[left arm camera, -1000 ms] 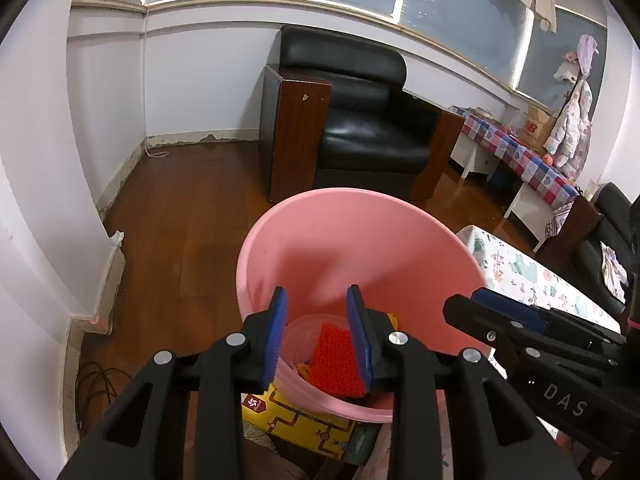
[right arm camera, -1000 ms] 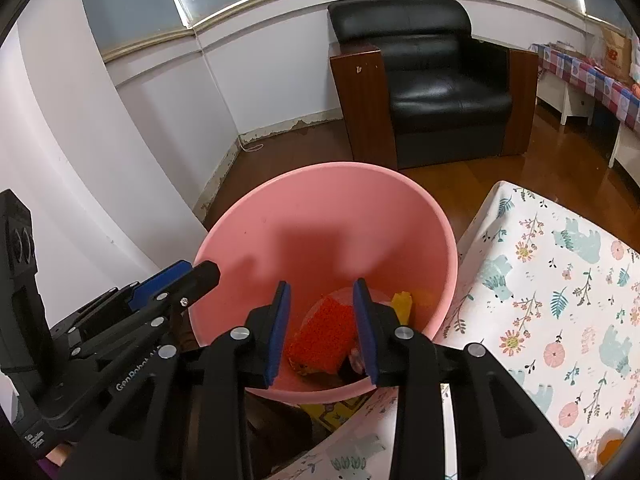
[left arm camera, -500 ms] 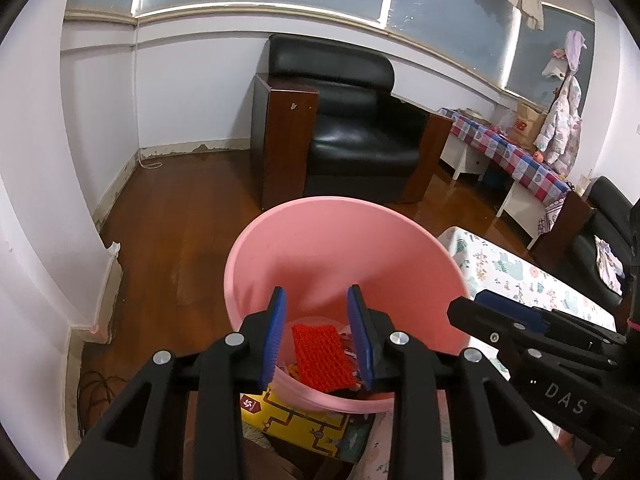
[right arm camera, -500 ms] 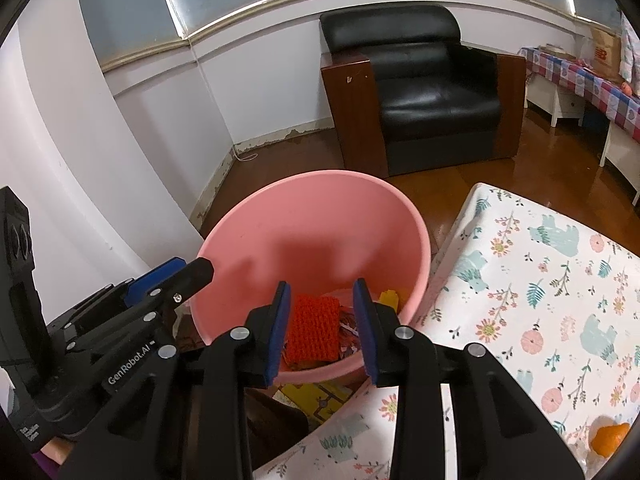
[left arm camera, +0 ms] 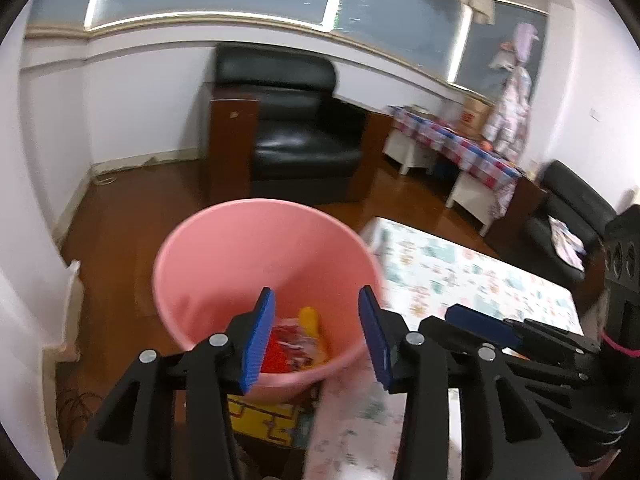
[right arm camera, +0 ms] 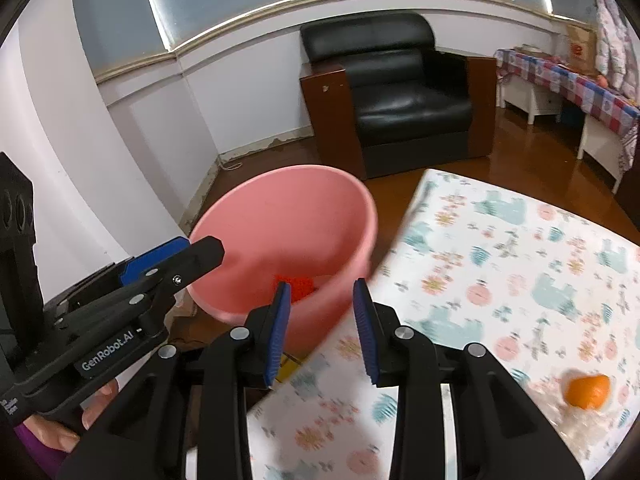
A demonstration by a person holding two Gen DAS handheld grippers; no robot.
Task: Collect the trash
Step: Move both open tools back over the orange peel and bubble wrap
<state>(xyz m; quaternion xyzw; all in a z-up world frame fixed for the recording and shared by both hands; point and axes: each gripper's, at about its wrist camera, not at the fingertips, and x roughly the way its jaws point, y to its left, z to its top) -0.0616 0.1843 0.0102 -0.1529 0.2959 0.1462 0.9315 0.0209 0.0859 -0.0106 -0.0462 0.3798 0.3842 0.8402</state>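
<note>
A pink trash bin [left arm camera: 224,264] stands on the floor beside the table; it also fills the middle of the right wrist view [right arm camera: 280,216]. Inside it lie a red sponge-like piece [left arm camera: 276,354] [right arm camera: 294,282], a yellow item [left arm camera: 310,318] and printed wrappers. My left gripper [left arm camera: 316,336] hovers over the bin's near rim, its jaws opening with nothing between them. My right gripper [right arm camera: 322,328] is open and empty, above the table's corner next to the bin. An orange piece [right arm camera: 588,390] lies on crinkled clear plastic on the table.
The table wears a floral cloth [right arm camera: 520,260]. A yellow box [left arm camera: 264,420] sits under the bin's near side. Behind the bin on the wooden floor stands a black armchair [left arm camera: 288,136]. A white wall [left arm camera: 24,240] runs along the left. A hand [right arm camera: 60,432] holds the left gripper.
Both grippers have pulled back and up from the bin, the right one over toward the table. The left jaws have spread wider. The orange piece has come into the right view.
</note>
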